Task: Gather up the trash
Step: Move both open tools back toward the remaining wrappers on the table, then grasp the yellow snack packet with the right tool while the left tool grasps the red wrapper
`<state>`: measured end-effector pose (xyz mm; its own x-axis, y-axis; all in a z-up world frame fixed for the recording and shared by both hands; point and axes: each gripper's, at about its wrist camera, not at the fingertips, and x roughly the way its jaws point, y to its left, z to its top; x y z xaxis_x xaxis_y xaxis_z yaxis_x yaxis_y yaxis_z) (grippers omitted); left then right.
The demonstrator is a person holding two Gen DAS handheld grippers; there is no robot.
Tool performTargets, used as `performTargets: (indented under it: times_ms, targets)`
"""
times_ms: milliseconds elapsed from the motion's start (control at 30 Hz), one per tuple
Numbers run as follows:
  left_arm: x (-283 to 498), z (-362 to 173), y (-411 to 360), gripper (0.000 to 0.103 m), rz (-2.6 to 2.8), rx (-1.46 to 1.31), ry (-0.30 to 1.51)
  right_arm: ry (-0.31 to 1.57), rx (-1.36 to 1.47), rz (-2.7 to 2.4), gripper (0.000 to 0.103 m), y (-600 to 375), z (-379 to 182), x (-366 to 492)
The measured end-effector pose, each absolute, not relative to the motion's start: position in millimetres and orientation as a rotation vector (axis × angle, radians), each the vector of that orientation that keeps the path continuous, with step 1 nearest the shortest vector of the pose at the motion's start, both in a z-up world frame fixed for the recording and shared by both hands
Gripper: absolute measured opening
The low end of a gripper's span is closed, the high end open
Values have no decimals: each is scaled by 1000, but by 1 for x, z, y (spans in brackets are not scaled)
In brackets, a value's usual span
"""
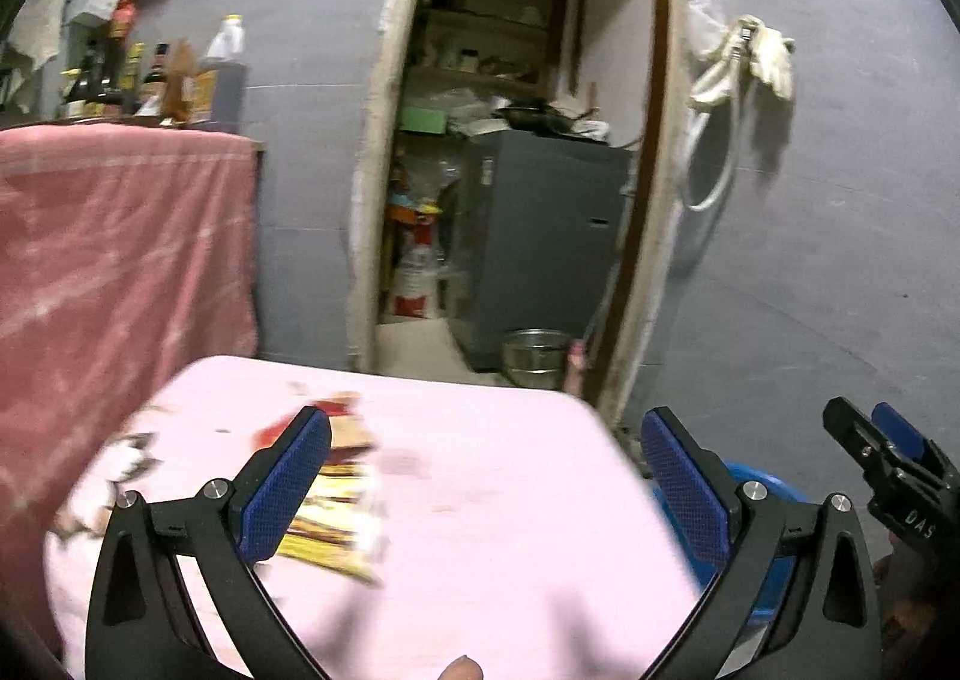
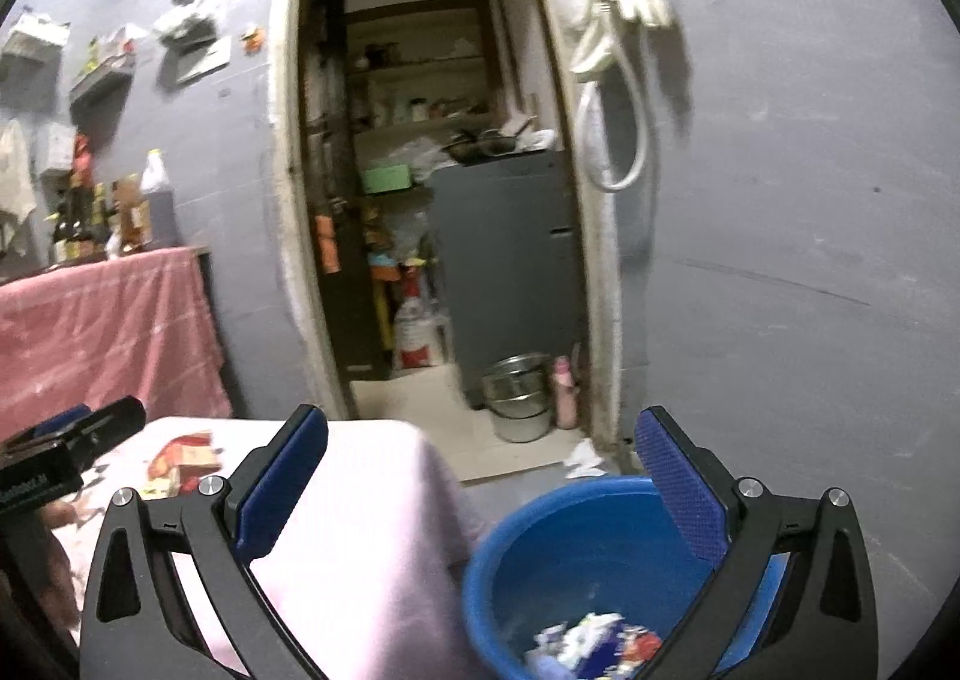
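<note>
Crinkled foil and paper, that's what I've got in the bucket (image 2: 600,560) already: a small heap of wrappers (image 2: 594,644), white, blue and red, lying at the bottom, blurred but plainly crumpled. So part of the job looks done. What's left sits on the table (image 1: 480,500): a loose pile of flat packets (image 1: 336,524), yellow and red, glossy and thin, lying near its left side, with a few pale scraps (image 1: 132,452) towards the left edge that I can't make out clearly. I judge we're midway, with at least one more trip to the table.

My left gripper (image 1: 486,476) hangs above the table with its claw spread wide and nothing between the blue textured pads; the packets lie just under and beside its left finger. My right gripper (image 2: 480,476) is also wide apart and empty, hovering over the gap between table and bucket, its right finger above the bucket's rim.

Bucket is smooth blue plastic, round, standing on the floor just beside the table's right corner. Table wears a soft pink cloth that drapes over the edge. Behind, a darker pink cloth (image 1: 108,260) covers a counter, grey walls flank an open doorway (image 1: 510,140), and a steel bowl (image 2: 519,398) sits on the floor there.
</note>
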<state>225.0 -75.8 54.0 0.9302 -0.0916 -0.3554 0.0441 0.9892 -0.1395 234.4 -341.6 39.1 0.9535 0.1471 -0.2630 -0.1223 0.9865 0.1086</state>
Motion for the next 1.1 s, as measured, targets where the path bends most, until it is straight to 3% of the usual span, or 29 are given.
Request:
performTargets:
  times_ms: [400, 700, 1100]
  targets:
    - [217, 22, 45, 101, 123, -132, 481, 383, 52, 332, 103, -235, 34, 248]
    - [241, -8, 85, 101, 144, -136, 641, 593, 20, 489, 102, -173, 6, 280]
    - [273, -27, 107, 100, 133, -179, 754, 849, 15, 657, 70, -123, -30, 315]
